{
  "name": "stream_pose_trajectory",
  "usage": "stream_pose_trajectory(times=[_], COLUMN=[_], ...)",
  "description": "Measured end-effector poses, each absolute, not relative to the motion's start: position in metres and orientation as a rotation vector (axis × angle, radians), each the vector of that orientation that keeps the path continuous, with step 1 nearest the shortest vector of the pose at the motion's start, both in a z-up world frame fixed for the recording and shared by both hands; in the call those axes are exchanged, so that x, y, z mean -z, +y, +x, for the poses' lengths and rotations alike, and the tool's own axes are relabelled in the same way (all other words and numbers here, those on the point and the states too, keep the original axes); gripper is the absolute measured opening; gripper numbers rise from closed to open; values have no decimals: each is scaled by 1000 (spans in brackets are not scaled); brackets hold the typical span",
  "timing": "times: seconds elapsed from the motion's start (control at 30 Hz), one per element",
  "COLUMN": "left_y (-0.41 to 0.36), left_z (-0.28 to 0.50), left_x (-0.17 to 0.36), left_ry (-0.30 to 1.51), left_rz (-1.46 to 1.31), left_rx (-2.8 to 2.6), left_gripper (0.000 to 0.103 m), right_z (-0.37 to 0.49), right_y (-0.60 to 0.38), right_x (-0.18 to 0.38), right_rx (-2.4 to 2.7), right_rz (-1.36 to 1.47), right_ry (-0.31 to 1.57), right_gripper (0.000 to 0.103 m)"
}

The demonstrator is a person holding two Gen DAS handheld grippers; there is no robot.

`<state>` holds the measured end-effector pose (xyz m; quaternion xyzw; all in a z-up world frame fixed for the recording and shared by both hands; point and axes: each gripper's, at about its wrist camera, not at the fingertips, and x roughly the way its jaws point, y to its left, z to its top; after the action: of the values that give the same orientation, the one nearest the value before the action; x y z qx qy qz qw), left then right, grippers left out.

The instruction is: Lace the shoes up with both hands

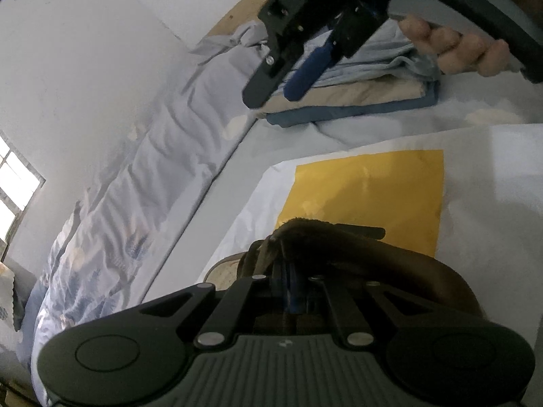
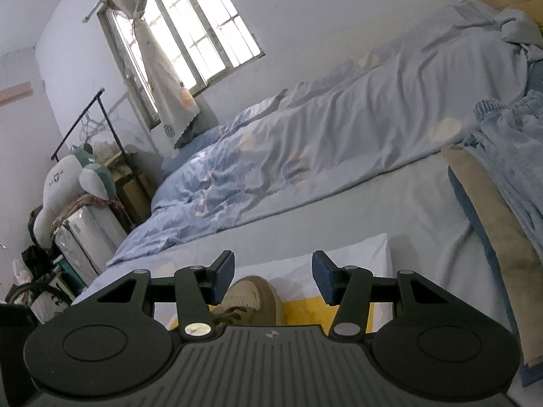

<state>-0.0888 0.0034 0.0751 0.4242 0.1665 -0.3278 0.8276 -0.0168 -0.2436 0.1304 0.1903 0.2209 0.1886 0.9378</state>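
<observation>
A brown shoe (image 1: pixel 356 247) lies on a yellow sheet (image 1: pixel 370 186) over white paper (image 1: pixel 492 176) on the bed. In the left wrist view my left gripper (image 1: pixel 288 285) is shut at the shoe's opening, its blue pads pressed together on the tongue and lace (image 1: pixel 271 247). My right gripper (image 1: pixel 281 84) hangs in the air above and behind the shoe, held by a hand. In the right wrist view my right gripper (image 2: pixel 273 276) is open and empty, with the tan toe of the shoe (image 2: pixel 251 300) and its laces below the fingers.
A blue patterned quilt (image 2: pixel 305 156) lies bunched along the white wall. Folded blue and beige clothes (image 1: pixel 356 81) sit at the head of the bed. A window (image 2: pixel 190 30), a clothes rack and a plush toy (image 2: pixel 74 176) stand beyond the bed.
</observation>
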Motion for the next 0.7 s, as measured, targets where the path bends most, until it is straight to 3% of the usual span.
stream_pose_trajectory(times=[0.7], left_y=[-3], left_z=[-65], left_x=[-78], left_ry=[415], left_rz=[907], left_rx=[701], left_gripper=[2], right_z=[-15], right_y=[-237], right_x=[-124], right_rx=[-403], right_rz=[363], right_ry=[477], right_gripper=[53])
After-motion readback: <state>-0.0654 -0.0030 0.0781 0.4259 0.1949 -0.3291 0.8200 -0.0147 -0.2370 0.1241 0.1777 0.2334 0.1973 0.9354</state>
